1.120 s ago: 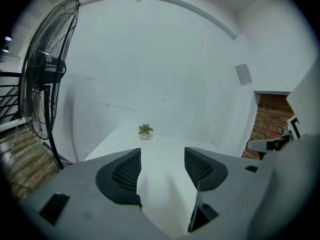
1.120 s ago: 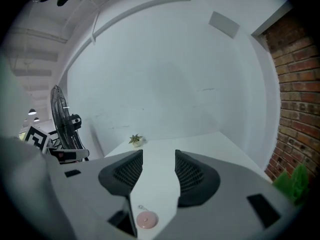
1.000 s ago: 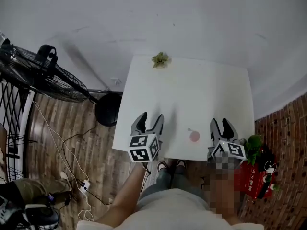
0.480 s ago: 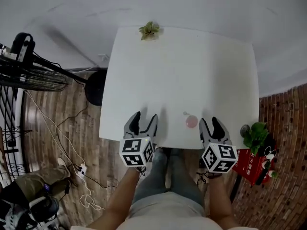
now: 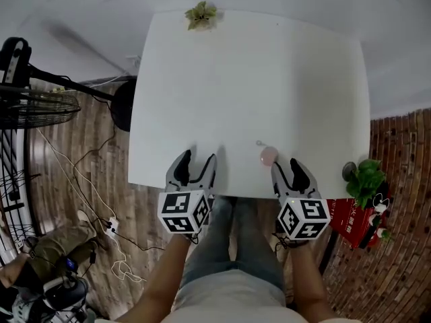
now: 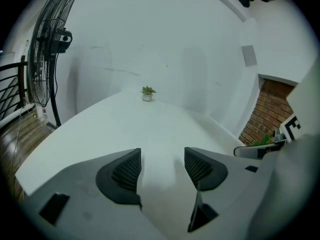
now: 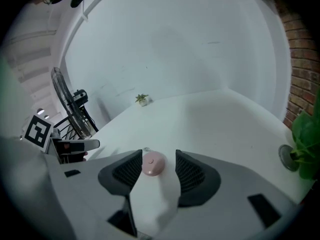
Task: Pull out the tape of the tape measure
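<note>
Tape measure [image 7: 153, 164]: a pink round case lay flat on the white table [image 5: 269, 66], low and right of middle in the head view, near the front edge.
Heading: too round for a clear long axis; its small tab pointed toward the upper left.
Right gripper [image 5: 288, 170]: my jaws stood apart, the case just ahead of their tips, nothing grasped.
Left gripper [image 5: 198, 161]: released, jaws apart over the bare front edge, lower left.
Beyond: small plant [image 5: 201, 15] at the far edge; fan [image 5: 40, 103] at far left.
</note>
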Action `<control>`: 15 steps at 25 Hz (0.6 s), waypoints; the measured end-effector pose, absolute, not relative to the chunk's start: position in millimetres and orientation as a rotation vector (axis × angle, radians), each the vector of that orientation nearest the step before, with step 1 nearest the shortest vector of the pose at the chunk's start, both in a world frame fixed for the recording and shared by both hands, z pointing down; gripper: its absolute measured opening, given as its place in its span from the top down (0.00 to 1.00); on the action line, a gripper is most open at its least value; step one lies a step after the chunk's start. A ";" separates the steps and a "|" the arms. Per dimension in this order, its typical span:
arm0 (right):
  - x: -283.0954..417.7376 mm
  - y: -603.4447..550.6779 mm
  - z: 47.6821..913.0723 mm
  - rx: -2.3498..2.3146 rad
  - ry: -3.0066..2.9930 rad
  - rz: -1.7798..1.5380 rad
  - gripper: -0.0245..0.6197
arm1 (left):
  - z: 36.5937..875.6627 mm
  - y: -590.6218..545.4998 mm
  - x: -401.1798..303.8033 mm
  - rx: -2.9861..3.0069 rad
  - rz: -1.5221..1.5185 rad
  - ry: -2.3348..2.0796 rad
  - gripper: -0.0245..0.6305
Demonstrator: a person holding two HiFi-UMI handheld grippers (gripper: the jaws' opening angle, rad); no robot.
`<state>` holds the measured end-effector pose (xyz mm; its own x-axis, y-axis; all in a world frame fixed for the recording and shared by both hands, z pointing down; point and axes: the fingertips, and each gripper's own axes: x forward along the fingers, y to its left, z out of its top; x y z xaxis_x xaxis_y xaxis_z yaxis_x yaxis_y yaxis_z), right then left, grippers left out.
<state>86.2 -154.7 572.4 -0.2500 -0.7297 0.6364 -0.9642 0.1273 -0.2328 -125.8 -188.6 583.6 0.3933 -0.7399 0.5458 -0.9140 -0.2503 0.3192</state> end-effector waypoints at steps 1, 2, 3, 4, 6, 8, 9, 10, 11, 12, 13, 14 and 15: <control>83.2 -154.3 574.2 1.619 -2.049 0.873 0.64 | 584.1 -186.7 -126.0 2.058 0.379 -1.405 0.55; 80.5 -154.2 576.0 1.601 -2.052 0.868 0.64 | 584.4 -185.1 -126.4 2.057 0.379 -1.403 0.55; 78.2 -154.4 577.7 1.584 -2.054 0.862 0.64 | 584.6 -183.8 -127.2 2.056 0.378 -1.404 0.55; 76.3 -154.8 579.5 1.569 -2.056 0.855 0.64 | 585.0 -182.8 -128.4 2.054 0.377 -1.407 0.55; 73.6 -155.9 583.4 1.542 -2.057 0.841 0.64 | 586.4 -181.6 -131.2 2.045 0.371 -1.416 0.55; 72.0 -157.0 587.0 1.513 -2.057 0.827 0.63 | 587.8 -180.7 -134.2 2.032 0.362 -1.428 0.55; 71.2 -157.4 588.4 1.497 -2.057 0.819 0.63 | 588.2 -180.1 -135.7 2.026 0.357 -1.435 0.55; 70.2 -157.7 589.6 1.480 -2.057 0.810 0.63 | 588.3 -179.4 -137.5 2.019 0.352 -1.443 0.55; 68.9 -158.0 590.9 1.461 -2.057 0.799 0.63 | 588.4 -178.8 -139.6 2.013 0.347 -1.451 0.55; 67.1 -158.1 592.1 1.440 -2.057 0.787 0.63 | 588.4 -178.2 -142.0 2.006 0.342 -1.461 0.55; 65.2 -158.3 593.4 1.420 -2.056 0.774 0.63 | 588.3 -177.7 -144.6 1.999 0.337 -1.470 0.55; 63.7 -158.5 594.7 1.402 -2.054 0.762 0.63 | 588.1 -177.3 -147.0 1.992 0.332 -1.480 0.55; 62.5 -158.8 595.9 1.385 -2.052 0.750 0.62 | 588.0 -177.0 -149.1 1.986 0.327 -1.489 0.55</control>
<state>62.5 -158.8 595.9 -0.3192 -0.6331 0.7052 -0.9386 0.3140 -0.1429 -149.1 -177.0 588.0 0.3313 -0.7727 0.5414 -0.9286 -0.1654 0.3322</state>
